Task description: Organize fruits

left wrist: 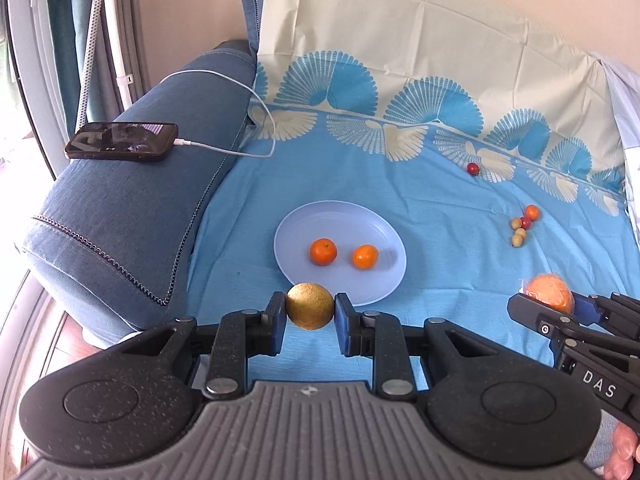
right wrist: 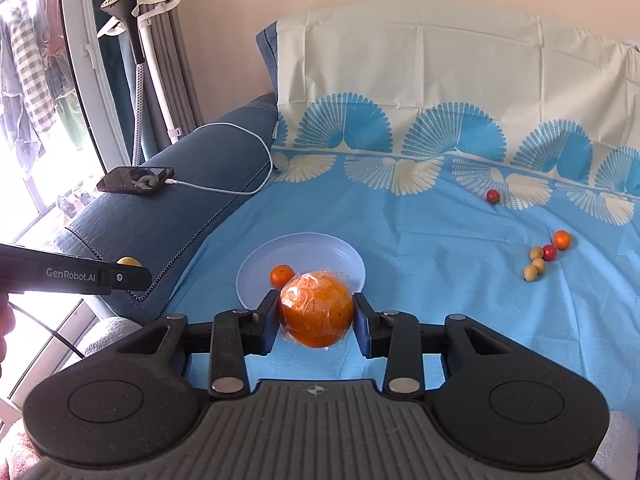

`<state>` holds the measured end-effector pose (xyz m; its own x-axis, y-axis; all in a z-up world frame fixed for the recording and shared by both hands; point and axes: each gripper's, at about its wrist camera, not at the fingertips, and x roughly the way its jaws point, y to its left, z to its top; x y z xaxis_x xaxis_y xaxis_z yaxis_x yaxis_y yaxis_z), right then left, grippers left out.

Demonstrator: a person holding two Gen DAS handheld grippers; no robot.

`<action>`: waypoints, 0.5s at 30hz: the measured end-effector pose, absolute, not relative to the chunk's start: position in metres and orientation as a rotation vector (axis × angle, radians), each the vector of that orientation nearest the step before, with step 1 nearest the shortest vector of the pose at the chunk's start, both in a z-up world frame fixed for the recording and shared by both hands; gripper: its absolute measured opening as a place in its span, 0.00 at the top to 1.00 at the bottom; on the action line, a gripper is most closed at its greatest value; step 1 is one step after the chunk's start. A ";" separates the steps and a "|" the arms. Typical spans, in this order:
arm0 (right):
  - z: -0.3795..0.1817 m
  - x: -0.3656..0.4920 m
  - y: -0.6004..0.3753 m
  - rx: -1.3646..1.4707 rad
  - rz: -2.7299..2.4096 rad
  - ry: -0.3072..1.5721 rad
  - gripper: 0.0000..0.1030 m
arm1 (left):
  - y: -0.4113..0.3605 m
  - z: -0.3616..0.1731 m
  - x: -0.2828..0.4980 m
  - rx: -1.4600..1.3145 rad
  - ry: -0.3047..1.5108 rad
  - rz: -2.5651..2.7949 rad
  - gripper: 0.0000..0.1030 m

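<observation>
My left gripper is shut on a round yellow-brown fruit, held just in front of the pale blue plate. Two small oranges lie on the plate. My right gripper is shut on a large orange wrapped in clear plastic, held over the plate's near edge; one small orange shows on it, the other is hidden. The right gripper with its orange shows at right in the left wrist view. The left gripper shows at left in the right wrist view.
A blue patterned sheet covers the sofa seat. A cluster of small fruits and a lone red one lie at the right. A phone on a white cable lies on the blue armrest. A garment steamer stand is at left.
</observation>
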<state>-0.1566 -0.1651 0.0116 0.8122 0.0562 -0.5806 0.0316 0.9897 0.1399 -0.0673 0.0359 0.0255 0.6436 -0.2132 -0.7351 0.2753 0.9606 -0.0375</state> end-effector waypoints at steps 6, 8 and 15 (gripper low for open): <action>0.012 -0.159 -0.160 0.124 0.012 0.628 0.62 | 0.035 0.022 -0.063 0.067 0.840 -0.283 0.73; 0.012 -0.157 -0.160 0.122 0.008 0.631 0.62 | 0.037 0.021 -0.060 0.064 0.842 -0.281 0.73; 0.009 -0.156 -0.161 0.126 -0.001 0.645 0.62 | 0.040 0.019 -0.049 0.052 0.850 -0.260 0.73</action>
<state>-0.1557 -0.1613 0.0089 0.7992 0.0385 -0.5999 0.0398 0.9924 0.1166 -0.0490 0.0399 0.0193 0.6302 -0.2062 -0.7485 0.2474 0.9672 -0.0581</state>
